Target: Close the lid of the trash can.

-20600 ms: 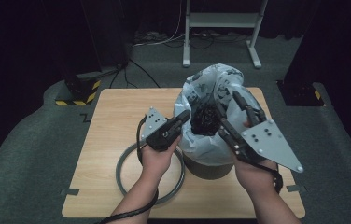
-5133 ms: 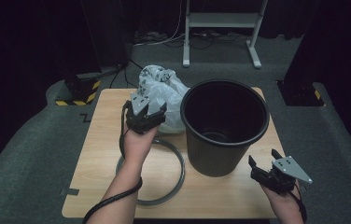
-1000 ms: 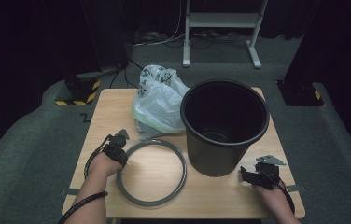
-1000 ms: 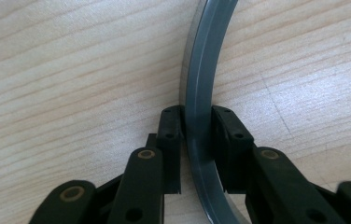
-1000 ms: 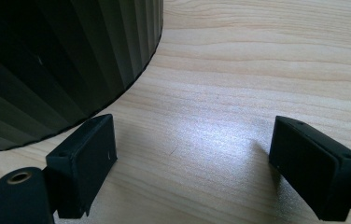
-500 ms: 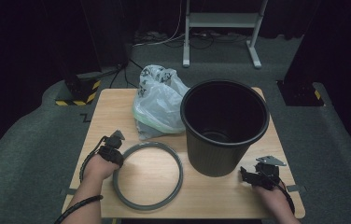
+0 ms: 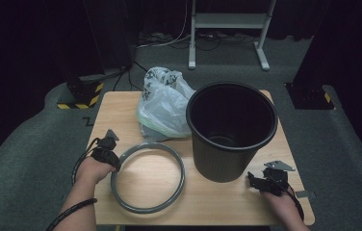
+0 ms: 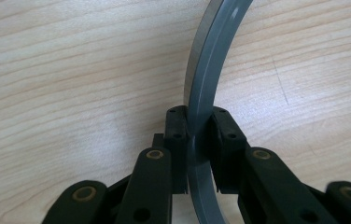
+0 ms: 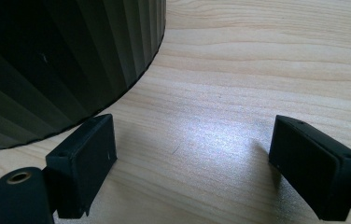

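Grey ring (image 8: 200,98) between left jaws, seemingly pinched

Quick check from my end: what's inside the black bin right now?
Nothing that shows: the black bin looks empty, with a bare patch of its floor visible from the high view. The near inner wall and the floor below it are hidden by the rim. The tied plastic bag sits outside on the table.

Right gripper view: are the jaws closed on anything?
No. The right gripper has its jaws wide apart over bare wooden table, with the black bin beside them, untouched.
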`<act>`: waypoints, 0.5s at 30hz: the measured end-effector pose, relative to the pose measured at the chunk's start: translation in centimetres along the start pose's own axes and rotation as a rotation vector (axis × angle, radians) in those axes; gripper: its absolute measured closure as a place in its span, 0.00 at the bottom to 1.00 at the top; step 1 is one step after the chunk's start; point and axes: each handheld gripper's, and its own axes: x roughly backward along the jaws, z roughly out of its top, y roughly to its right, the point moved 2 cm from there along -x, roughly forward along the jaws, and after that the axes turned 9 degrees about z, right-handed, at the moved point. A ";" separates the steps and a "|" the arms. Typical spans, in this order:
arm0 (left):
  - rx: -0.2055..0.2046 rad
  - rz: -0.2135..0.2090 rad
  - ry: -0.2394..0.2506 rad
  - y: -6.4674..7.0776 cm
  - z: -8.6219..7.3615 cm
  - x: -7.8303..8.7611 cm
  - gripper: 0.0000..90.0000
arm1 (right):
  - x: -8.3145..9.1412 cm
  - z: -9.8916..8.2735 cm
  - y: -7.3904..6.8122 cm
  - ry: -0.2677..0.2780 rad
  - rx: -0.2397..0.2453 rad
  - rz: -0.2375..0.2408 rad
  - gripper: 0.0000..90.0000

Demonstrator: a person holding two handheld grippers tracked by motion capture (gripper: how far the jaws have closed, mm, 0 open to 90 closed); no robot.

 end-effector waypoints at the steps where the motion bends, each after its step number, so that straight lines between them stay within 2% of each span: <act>1: -0.006 0.001 -0.002 -0.1 0.0 0.3 0.87 | 0.0 0.0 0.0 0.000 0.000 0.000 0.16; 8: 0.041 -0.030 0.011 -0.6 -0.3 2.3 0.87 | -0.1 0.0 0.0 0.004 0.005 0.004 0.16; 10: 0.033 -0.021 0.009 -0.8 -0.4 2.8 0.87 | -0.1 0.0 -0.1 0.005 0.002 0.009 0.16; 15: 0.044 -0.018 0.002 -0.6 -0.5 4.0 0.87 | -0.2 0.0 -0.1 0.010 0.012 0.017 0.15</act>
